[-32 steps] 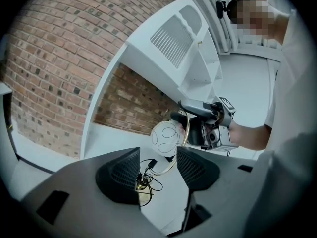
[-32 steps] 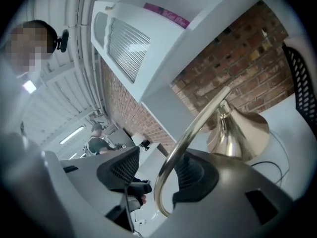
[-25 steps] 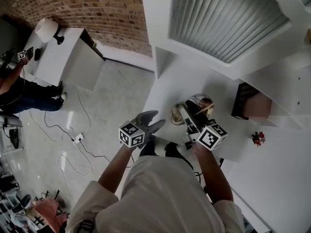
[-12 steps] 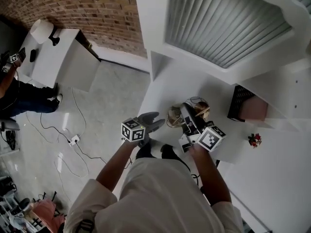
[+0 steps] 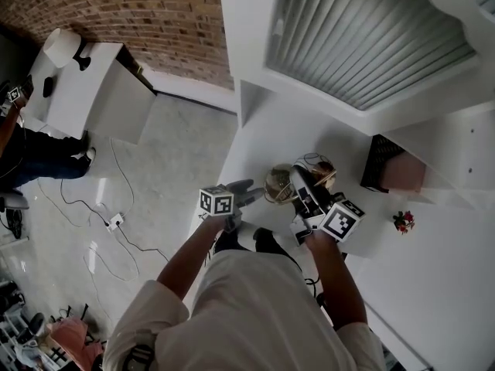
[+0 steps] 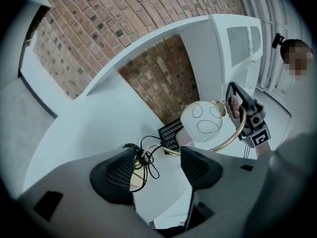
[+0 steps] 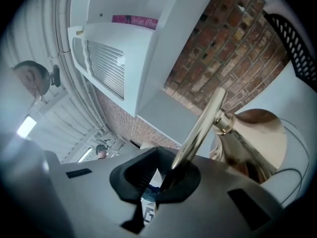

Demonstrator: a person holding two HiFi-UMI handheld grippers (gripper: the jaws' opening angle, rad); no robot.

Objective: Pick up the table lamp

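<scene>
Dropping lower at centre frame, left tongs (image 6: 157,163) are opening around the cord (image 6: 144,153) of the table lamp (image 6: 207,122) as right tongs (image 7: 166,175), newly clamped on its brass hoop (image 7: 203,120), are seemingly readying a steady lift.

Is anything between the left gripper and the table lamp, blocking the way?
Nothing foreign is visible. The left gripper, jaws opening and empty, looks straight at the table lamp; only the lamp's own black cord loops in front of it. The right gripper clamps its brass ring.
</scene>
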